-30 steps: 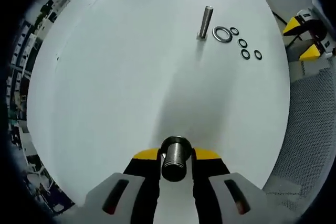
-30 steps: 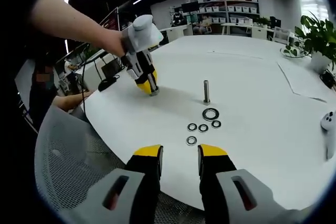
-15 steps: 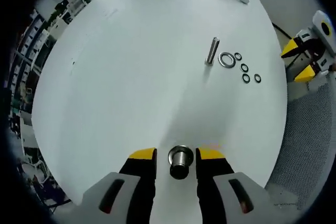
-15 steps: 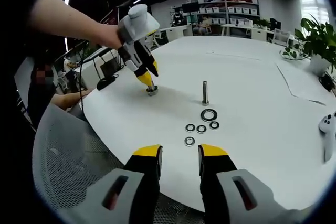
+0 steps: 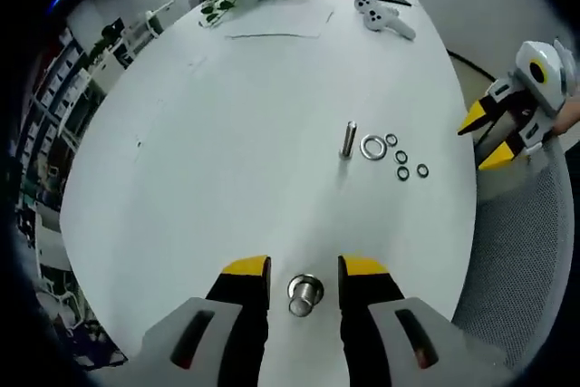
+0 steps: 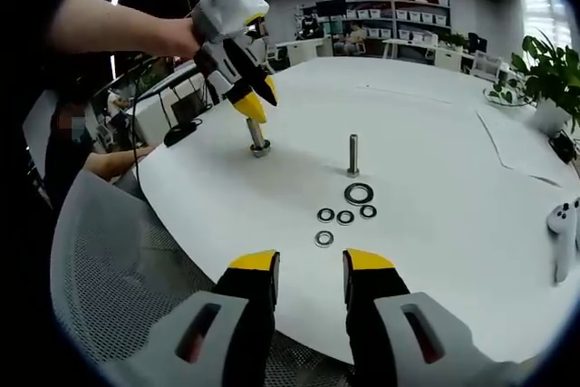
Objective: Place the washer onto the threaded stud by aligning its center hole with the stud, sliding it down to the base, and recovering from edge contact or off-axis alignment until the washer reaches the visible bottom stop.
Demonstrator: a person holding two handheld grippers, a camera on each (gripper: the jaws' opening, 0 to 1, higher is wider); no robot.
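Where it gripped earlier, left hand-held gripper [image 5: 304, 269] open, lifted off stud [image 5: 304, 294], right hand-held gripper [image 6: 311, 265] open

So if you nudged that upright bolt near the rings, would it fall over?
Probably. The bolt is tall and thin on a narrow base, so a sideways push should tip it. Being round, it might then roll across the smooth table.

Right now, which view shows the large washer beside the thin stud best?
The right gripper view: the large washer lies nearer there, its centre hole plain, just in front of the thin stud. In the left gripper view the large washer is smaller and farther off, beside the stud.
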